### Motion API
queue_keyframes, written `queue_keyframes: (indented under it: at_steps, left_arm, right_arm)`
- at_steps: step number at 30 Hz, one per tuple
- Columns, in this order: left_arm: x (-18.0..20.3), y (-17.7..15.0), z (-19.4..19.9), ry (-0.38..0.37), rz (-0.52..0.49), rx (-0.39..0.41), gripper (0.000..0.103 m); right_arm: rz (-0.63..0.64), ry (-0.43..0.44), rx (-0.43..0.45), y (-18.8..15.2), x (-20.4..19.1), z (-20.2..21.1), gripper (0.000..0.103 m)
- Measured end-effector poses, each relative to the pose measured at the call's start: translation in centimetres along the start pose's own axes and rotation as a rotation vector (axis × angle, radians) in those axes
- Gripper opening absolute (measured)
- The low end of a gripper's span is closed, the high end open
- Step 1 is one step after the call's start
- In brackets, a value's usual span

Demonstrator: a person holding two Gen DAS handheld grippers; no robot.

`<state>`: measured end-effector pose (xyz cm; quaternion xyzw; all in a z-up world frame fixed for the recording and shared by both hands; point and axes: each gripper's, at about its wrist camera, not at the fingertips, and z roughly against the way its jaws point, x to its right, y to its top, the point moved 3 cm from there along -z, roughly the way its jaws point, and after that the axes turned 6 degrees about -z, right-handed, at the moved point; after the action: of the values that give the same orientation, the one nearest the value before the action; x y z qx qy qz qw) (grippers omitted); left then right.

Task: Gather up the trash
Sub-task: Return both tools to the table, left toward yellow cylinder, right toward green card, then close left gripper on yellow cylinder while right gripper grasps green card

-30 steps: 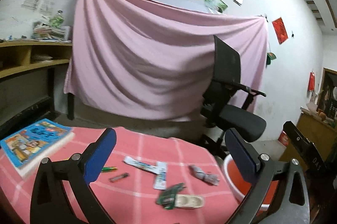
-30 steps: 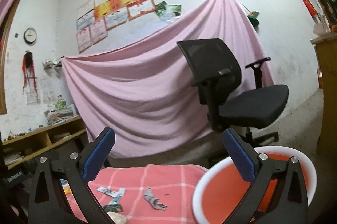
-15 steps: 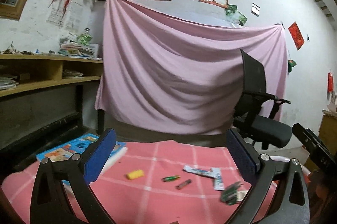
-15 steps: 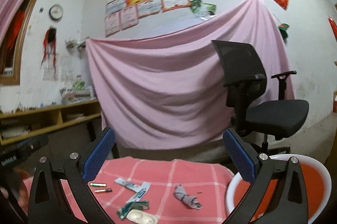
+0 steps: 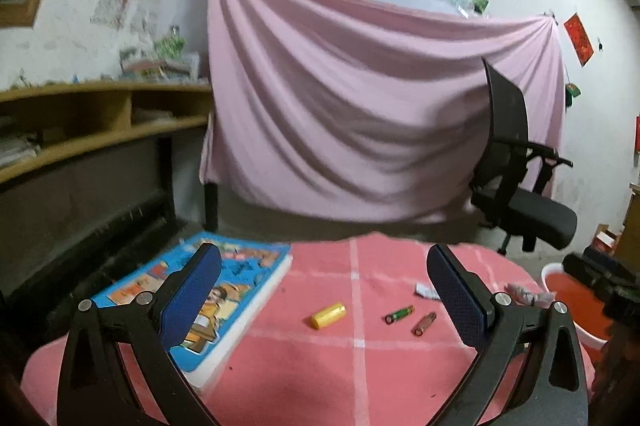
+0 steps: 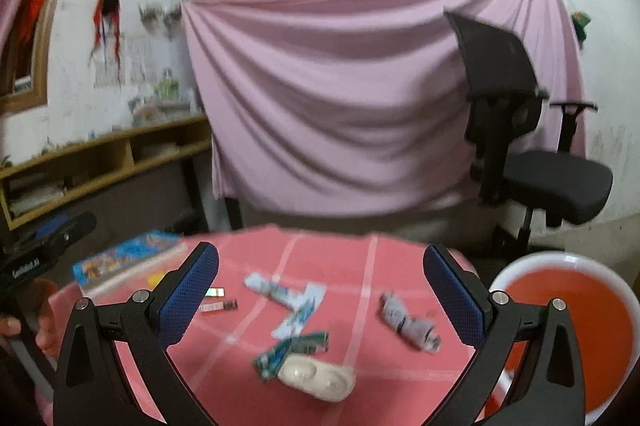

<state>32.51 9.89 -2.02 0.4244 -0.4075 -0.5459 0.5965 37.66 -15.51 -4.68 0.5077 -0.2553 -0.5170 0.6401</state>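
Hovering over the pink checked counter, both jaws gape empty; right gripper should drop squarely onto the crumpled grey wrapper, beside the red bin.

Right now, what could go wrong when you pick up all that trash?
The small batteries could roll off the pink tablecloth if a finger nudges them. The red bin sits beyond the table edge, so a dropped crumpled wrapper might miss it. The book could get grabbed by mistake.
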Motion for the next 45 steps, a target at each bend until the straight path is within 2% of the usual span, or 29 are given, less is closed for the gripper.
queue_keyframes:
  at_steps: [5,10,13,16,17,18,21,22,23,25,26,28,32,34,36,41,45]
  left_arm:
    - [-0.3,-0.6,-3.2,-0.022,0.01,-0.15,0.1]
    - [0.2,-2.1,-6.4,-0.098,0.029,-0.315,0.1]
    - [0.3,-2.7,-7.4,-0.124,0.04,-0.368,0.099]
    - [0.5,-3.0,-8.4,-0.144,0.045,-0.418,0.087]
    - [0.5,-3.1,-8.8,-0.146,0.046,-0.432,0.081]
    - [0.6,-3.3,-9.3,-0.154,0.046,-0.458,0.073]
    - [0.8,-3.7,-10.3,-0.171,0.053,-0.514,0.058]
    - [0.8,-3.8,-10.6,-0.174,0.055,-0.526,0.056]
    - [0.8,-3.8,-10.8,-0.172,0.055,-0.532,0.055]
    - [1.0,-3.7,-10.9,-0.171,0.053,-0.531,0.049]
    - [1.0,-3.6,-11.0,-0.172,0.051,-0.531,0.042]
    - [1.0,-3.7,-11.1,-0.171,0.05,-0.536,0.039]
    - [1.1,-3.6,-11.2,-0.161,0.033,-0.536,0.027]
    - [1.3,-3.5,-11.1,-0.161,0.02,-0.534,0.027]
    - [1.7,-3.7,-11.0,-0.159,0.006,-0.533,0.027]
    - [2.5,-4.0,-10.0,-0.169,0.003,-0.516,0.027]
    - [3.2,-4.1,-8.4,-0.208,0.027,-0.475,0.027]
  right_arm:
    - [-0.016,-0.013,-0.181,-1.7,0.3,-2.6,0.103]
    - [-0.06,0.016,-0.363,-3.6,0.6,-4.6,0.103]
    - [-0.051,0.021,-0.418,-4.3,0.3,-5.3,0.102]
    - [-0.032,0.013,-0.463,-4.8,0.0,-5.8,0.092]
    - [-0.024,0.013,-0.484,-5.1,-0.2,-6.1,0.084]
    - [-0.017,0.011,-0.494,-5.2,-0.3,-6.2,0.08]
    - [0.002,0.016,-0.502,-5.3,-0.7,-6.1,0.079]
    - [0.006,0.016,-0.505,-5.3,-0.8,-6.2,0.078]
    - [0.01,0.014,-0.509,-5.4,-0.9,-6.2,0.073]
    - [0.01,0.021,-0.508,-5.3,-0.9,-6.3,0.07]
    - [0.01,0.025,-0.506,-5.3,-1.0,-6.2,0.068]
    - [0.006,0.031,-0.507,-5.2,-1.0,-6.3,0.068]
    - [-0.017,0.054,-0.506,-4.9,-0.9,-7.0,0.066]
    - [-0.024,0.063,-0.505,-4.8,-0.9,-7.2,0.063]
    - [-0.029,0.07,-0.502,-4.7,-1.1,-7.2,0.052]
    - [-0.031,0.088,-0.496,-4.7,-1.4,-7.0,0.048]
    - [-0.043,0.106,-0.481,-4.5,-1.2,-6.8,0.039]
